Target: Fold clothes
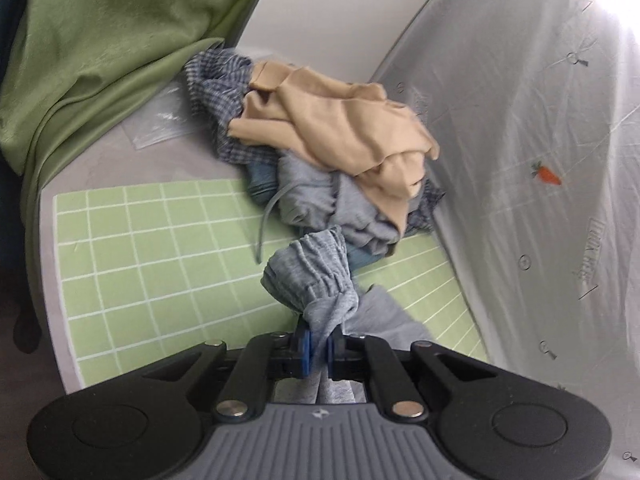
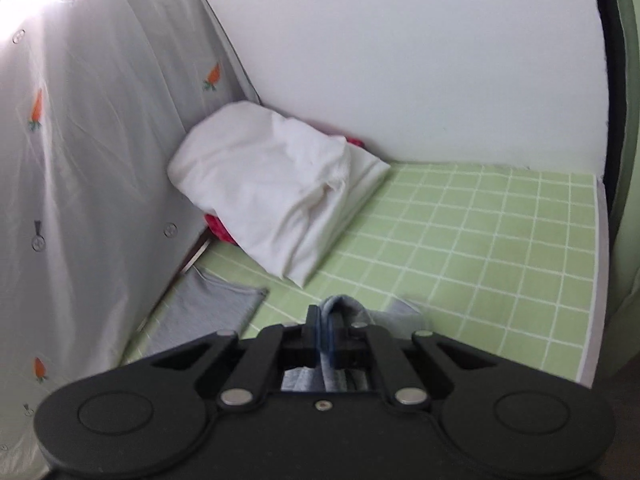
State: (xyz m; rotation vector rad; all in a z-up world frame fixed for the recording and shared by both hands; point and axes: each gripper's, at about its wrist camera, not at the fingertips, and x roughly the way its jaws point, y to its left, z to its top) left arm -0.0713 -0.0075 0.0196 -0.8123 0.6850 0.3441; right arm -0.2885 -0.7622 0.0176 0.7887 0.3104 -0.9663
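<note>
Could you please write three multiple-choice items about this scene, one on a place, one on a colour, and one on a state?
1. Where does the folded white garment lie?
A. At the far corner of the mat, beside the carrot-print sheet
B. On top of the heap of unfolded clothes
C. Between the right gripper's pads

2. What colour is the garment on top of the unfolded heap?
A. Red
B. Beige
C. Black

3. What is the state of the left gripper?
A. Open above the mat
B. Shut on nothing
C. Shut on grey cloth

Answers:
1 A: it rests on the green grid mat against the carrot-print sheet.
2 B: the beige garment tops the heap.
3 C: the grey garment is pinched between its blue pads.
</note>
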